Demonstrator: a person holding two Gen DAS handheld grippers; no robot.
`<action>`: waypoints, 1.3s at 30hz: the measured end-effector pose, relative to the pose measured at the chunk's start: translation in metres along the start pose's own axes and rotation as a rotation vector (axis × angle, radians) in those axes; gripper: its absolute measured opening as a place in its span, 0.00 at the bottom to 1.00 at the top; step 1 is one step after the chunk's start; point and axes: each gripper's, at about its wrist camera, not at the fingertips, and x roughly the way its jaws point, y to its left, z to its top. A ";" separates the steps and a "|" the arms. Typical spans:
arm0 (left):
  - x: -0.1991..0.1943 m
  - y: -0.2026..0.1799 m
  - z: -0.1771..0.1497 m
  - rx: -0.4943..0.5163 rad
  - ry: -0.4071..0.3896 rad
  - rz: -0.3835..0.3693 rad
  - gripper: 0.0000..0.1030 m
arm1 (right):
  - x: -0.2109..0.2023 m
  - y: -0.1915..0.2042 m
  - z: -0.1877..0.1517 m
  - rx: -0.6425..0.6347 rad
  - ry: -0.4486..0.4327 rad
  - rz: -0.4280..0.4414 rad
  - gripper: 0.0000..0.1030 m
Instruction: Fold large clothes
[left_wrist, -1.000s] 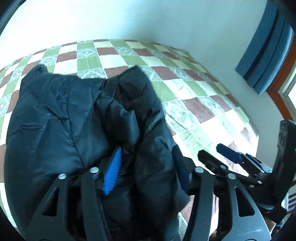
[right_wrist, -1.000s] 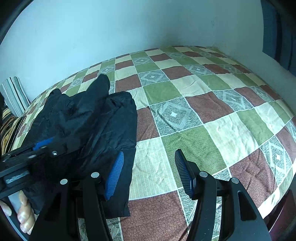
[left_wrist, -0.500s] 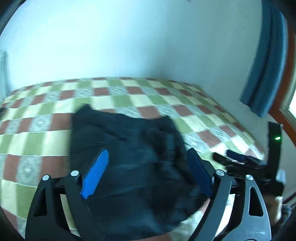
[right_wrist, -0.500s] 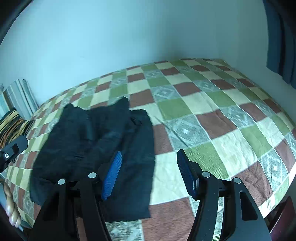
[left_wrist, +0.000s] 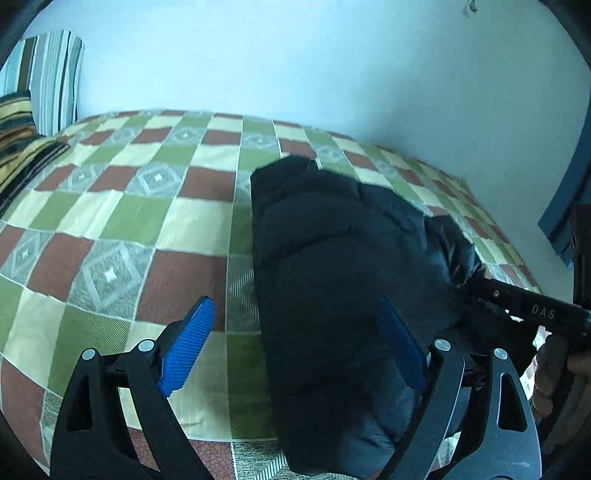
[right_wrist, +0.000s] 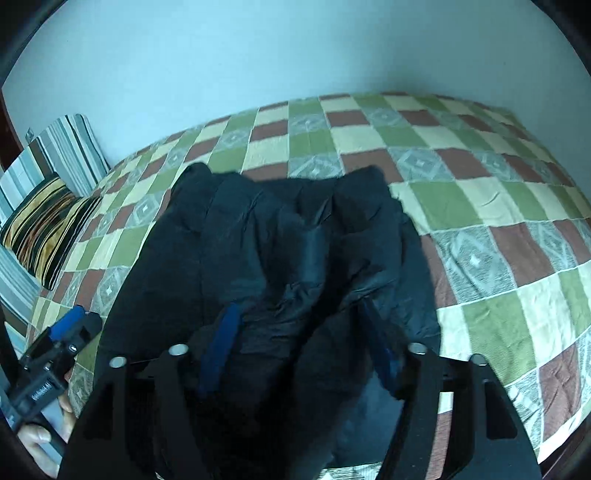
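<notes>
Right under my left gripper (left_wrist: 295, 347) the pads stand spread wide, having just been opening; the black padded jacket (left_wrist: 343, 266) lies partly between them, untouched by the left pad, while the right pad sits against its edge without pinching. My right gripper (right_wrist: 299, 339) has also just been opening, its pads apart with rumpled jacket cloth bulging between, seemingly loose. Beyond, the jacket lies bundled on the checked bedspread (right_wrist: 480, 206), near my edge of the bed. I judge it roughly folded, still lumpy and wanting a tidy. Farther off lean the striped cushions (right_wrist: 48, 206).
</notes>
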 end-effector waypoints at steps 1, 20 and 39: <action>0.003 0.002 -0.002 -0.005 0.004 -0.009 0.86 | 0.002 0.001 -0.001 -0.003 0.007 0.000 0.67; 0.017 0.010 -0.007 -0.045 0.025 -0.048 0.87 | 0.021 0.012 -0.014 -0.052 0.070 -0.003 0.46; 0.011 0.002 -0.002 -0.007 0.010 -0.018 0.87 | 0.007 0.009 -0.014 -0.068 -0.005 -0.024 0.03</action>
